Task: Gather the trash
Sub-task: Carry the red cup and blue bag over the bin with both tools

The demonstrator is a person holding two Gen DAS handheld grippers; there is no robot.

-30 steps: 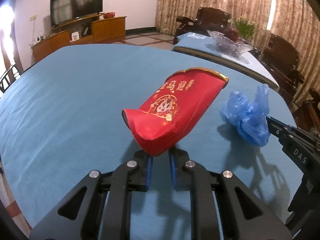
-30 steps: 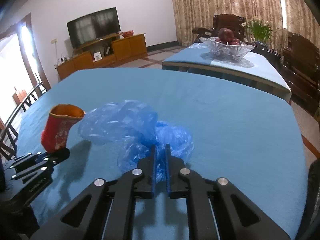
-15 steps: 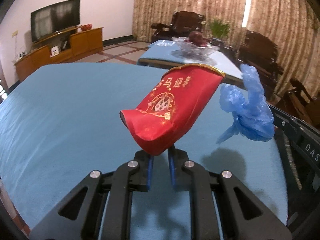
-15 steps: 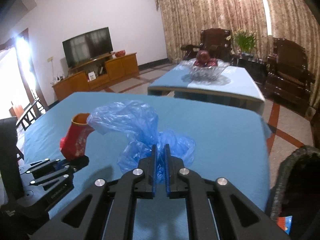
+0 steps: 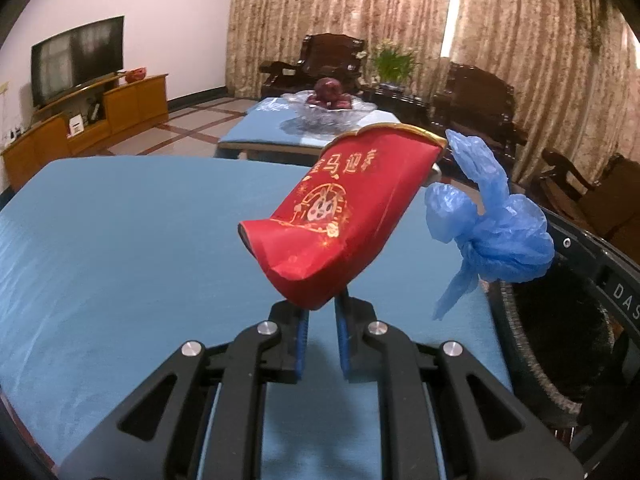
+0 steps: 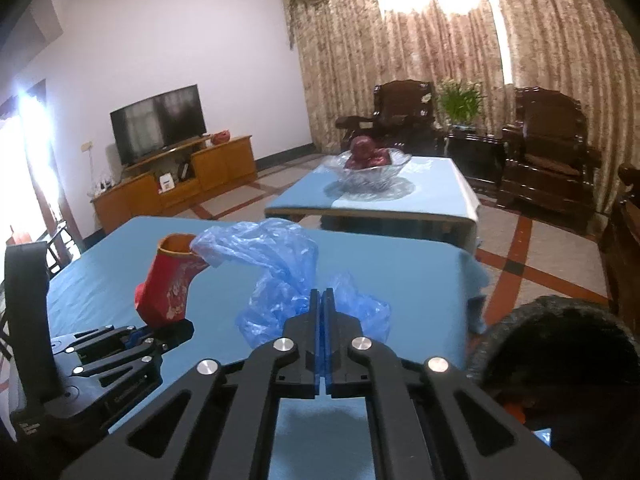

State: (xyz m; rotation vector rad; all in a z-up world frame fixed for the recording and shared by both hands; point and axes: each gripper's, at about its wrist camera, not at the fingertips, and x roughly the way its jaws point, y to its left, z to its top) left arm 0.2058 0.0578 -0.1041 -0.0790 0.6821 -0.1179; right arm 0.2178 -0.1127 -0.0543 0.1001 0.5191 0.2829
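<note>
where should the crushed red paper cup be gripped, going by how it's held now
Grip the crushed red paper cup at its flattened bottom end, coming from below and behind, as the left hand-held gripper does. That end is squashed thin enough to fit between the fingers; the gold-rimmed mouth flares wide and tilts up and away.

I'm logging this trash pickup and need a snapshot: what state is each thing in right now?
left gripper: shut on the red paper cup
red paper cup: crumpled, tilted, held above the table
right gripper: shut on the blue plastic bag
blue plastic bag: bunched up, lifted off the table
dark bin: open-topped, beside the table's edge
blue table: bare where visible
glass bowl: holding dark red fruit
</note>
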